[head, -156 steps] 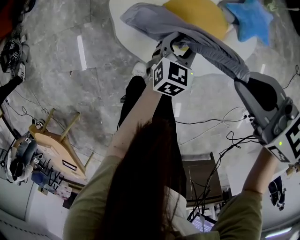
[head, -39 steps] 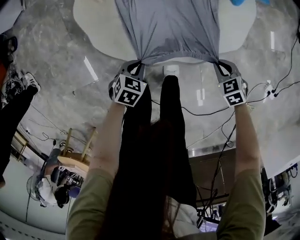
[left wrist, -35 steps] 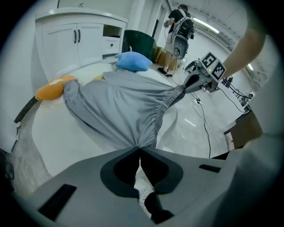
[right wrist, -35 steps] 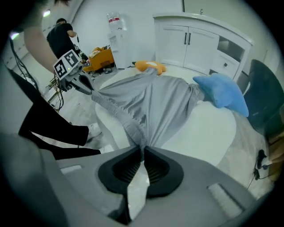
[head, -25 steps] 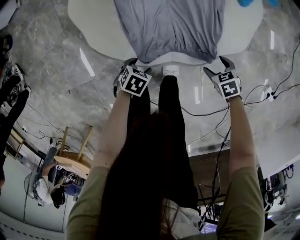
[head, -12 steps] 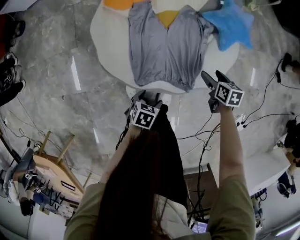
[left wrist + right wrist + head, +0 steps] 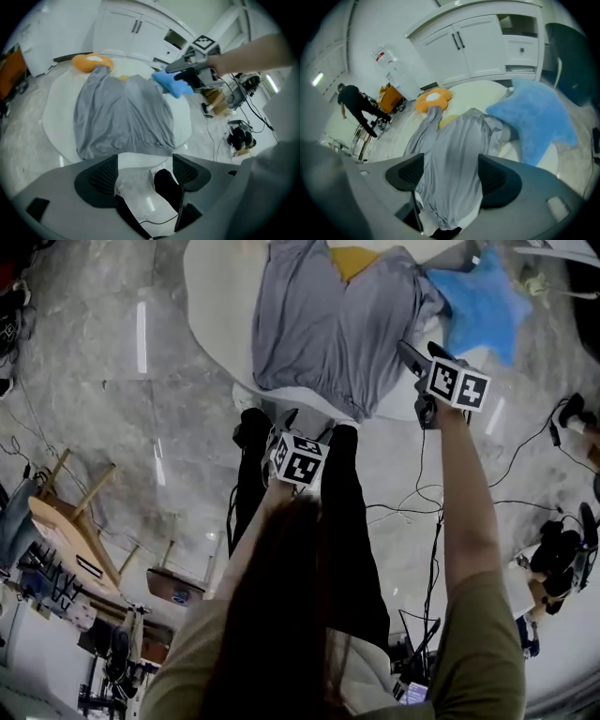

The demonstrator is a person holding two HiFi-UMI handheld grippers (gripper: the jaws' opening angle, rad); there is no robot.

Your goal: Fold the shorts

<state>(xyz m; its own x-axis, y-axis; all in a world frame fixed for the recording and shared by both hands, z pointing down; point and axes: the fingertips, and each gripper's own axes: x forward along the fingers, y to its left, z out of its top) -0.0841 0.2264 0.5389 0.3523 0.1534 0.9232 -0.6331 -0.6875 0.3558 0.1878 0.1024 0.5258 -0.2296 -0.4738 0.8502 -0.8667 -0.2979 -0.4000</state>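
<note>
Grey shorts (image 7: 328, 324) lie spread flat on the round white table (image 7: 216, 296), waistband at the near edge, legs pointing away. My left gripper (image 7: 305, 426) hangs just off the table's near edge, below the waistband. Its jaws have just been opening and stand open (image 7: 145, 173) with nothing between them; only floor and a dark trouser leg show in the gap. My right gripper (image 7: 417, 357) hovers over the waistband's right corner, open and clear of the cloth. In the right gripper view the shorts (image 7: 450, 159) show under its gap (image 7: 452, 180).
A blue star cushion (image 7: 487, 306) lies right of the shorts, and an orange and yellow flower cushion (image 7: 433, 99) lies beyond the legs. Cables (image 7: 422, 502) run over the floor. A wooden chair (image 7: 66, 493) stands at the left. A person (image 7: 356, 108) stands far off.
Both grippers have let go of the waistband and risen from it. The shorts now lie flat on the table. The right gripper has moved up along the shorts' right side.
</note>
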